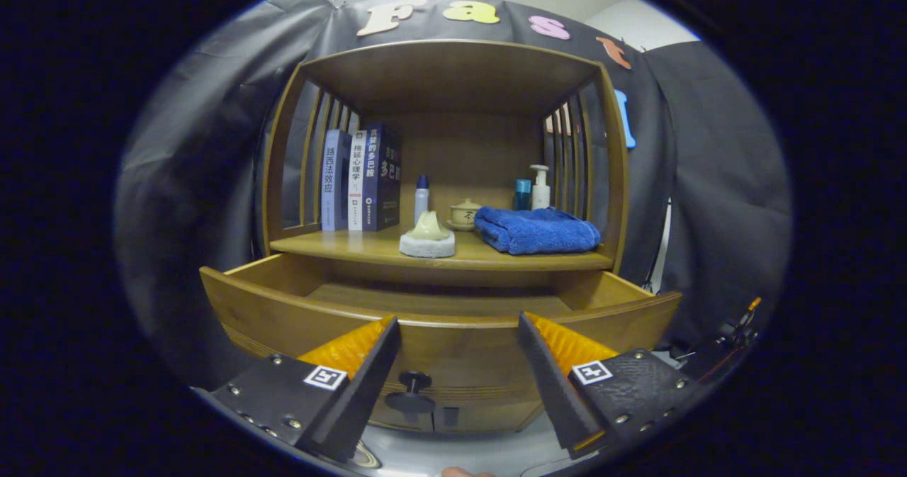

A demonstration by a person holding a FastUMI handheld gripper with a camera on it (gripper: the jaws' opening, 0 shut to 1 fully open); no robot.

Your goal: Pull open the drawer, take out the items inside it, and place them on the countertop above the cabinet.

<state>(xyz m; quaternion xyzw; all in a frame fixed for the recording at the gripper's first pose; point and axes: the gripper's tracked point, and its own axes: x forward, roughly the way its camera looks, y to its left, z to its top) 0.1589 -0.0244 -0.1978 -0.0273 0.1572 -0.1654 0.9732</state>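
Note:
The wooden drawer [283, 314] of the cabinet stands pulled out just ahead of my fingers; the part of its inside that I see is bare wood. Its dark round knob [414, 381] sits on the front panel, between and below my fingertips. My gripper [457, 321] is open, nothing between its fingers, hovering at the drawer's front rim. On the countertop [361, 244] above the drawer lie a folded blue towel [536, 230] to the right and a pale green cone-shaped piece on a white round base [427, 238] in the middle.
At the back of the countertop stand three books [360, 179] on the left, a small white bottle with a blue cap [421, 197], a lidded ceramic cup [465, 214], a teal bottle [522, 194] and a white pump bottle [541, 187]. Slatted side walls and a wooden top enclose the shelf.

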